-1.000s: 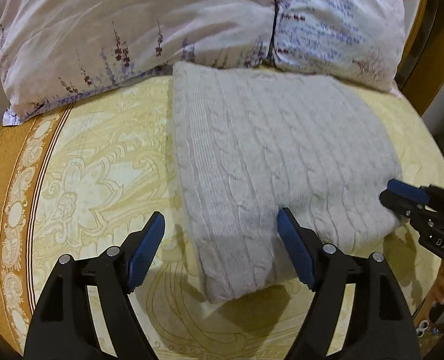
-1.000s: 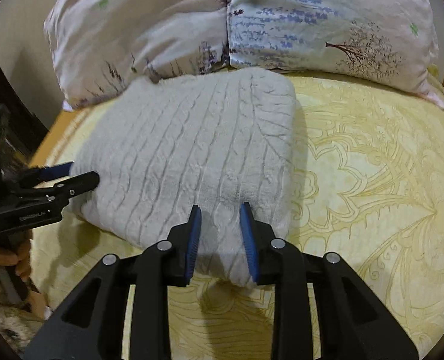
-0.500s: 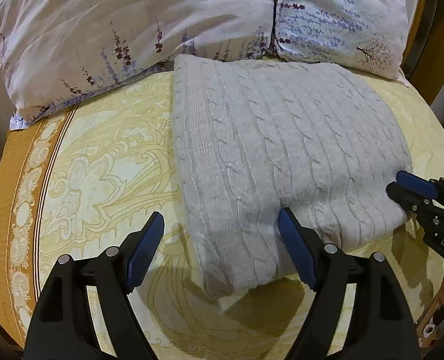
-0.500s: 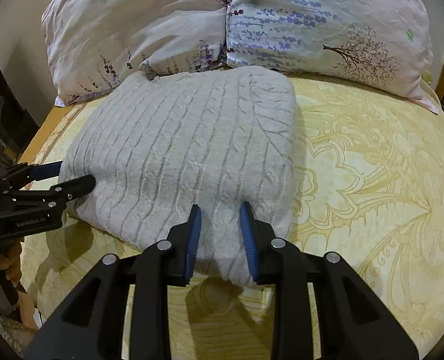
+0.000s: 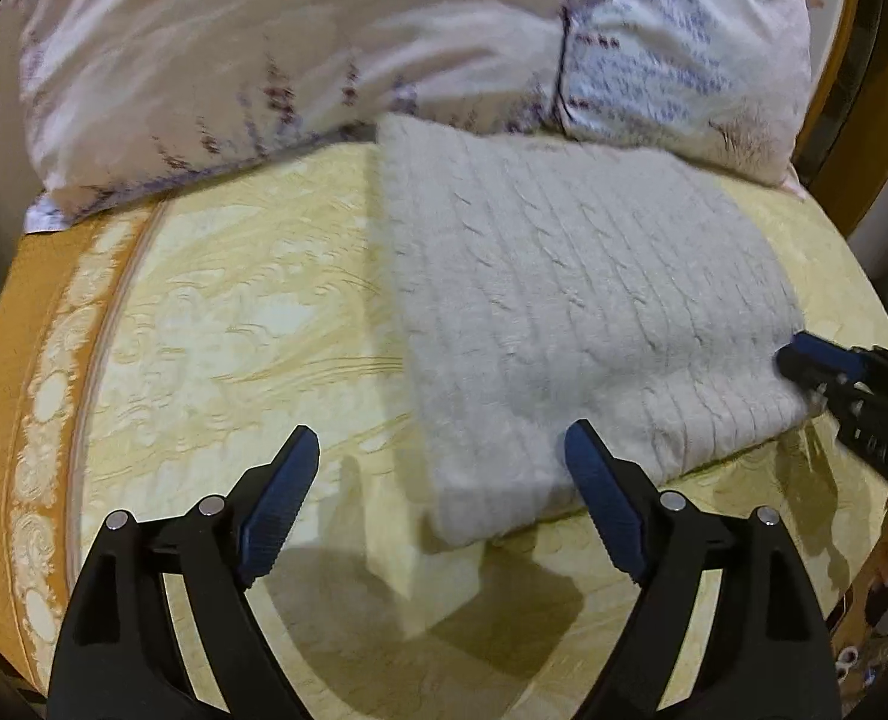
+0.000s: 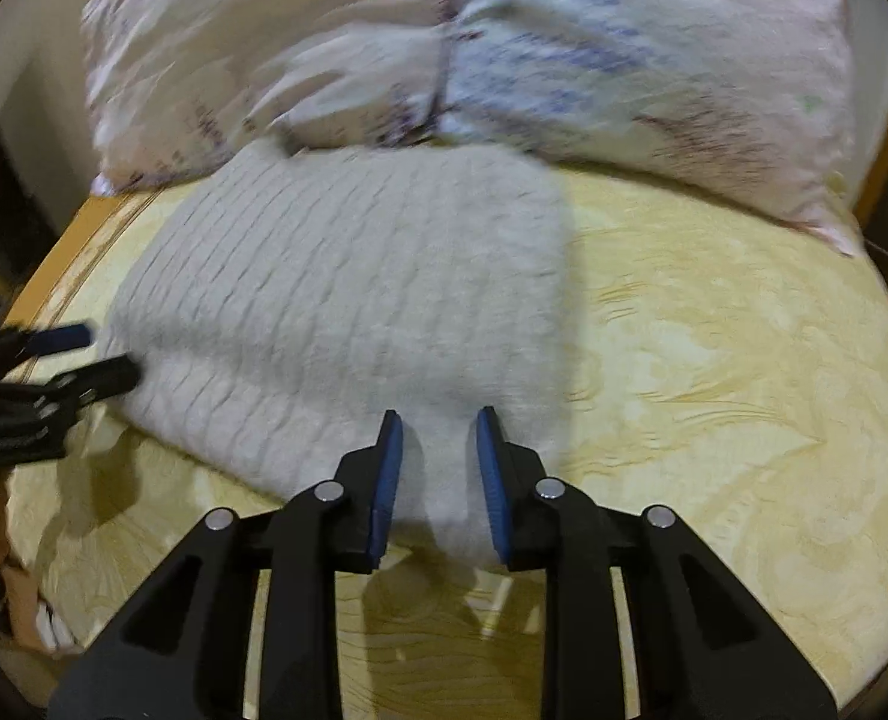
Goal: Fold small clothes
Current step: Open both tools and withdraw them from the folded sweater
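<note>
A grey cable-knit sweater (image 5: 570, 324) lies folded into a thick rectangle on the yellow patterned bedspread (image 5: 234, 336), its far edge against the pillows. My left gripper (image 5: 444, 468) is wide open and empty, its jaws straddling the sweater's near left corner. My right gripper (image 6: 438, 456) is open with a narrower gap, its blue pads at the sweater's (image 6: 348, 312) near edge with knit showing between them. Each gripper shows in the other's view, the right one (image 5: 816, 360) at the sweater's right edge, the left one (image 6: 90, 360) at its left edge.
Two floral pillows (image 5: 300, 54) (image 6: 654, 60) lie side by side along the bed's far end. An orange border (image 5: 0, 372) runs along the bedspread's left edge. A wooden bed frame (image 5: 834, 72) stands at the far right. Both views are motion-blurred.
Both grippers have drawn back slightly from the sweater's near edge and both views have tilted. The sweater has not moved. Jaw openings look unchanged.
</note>
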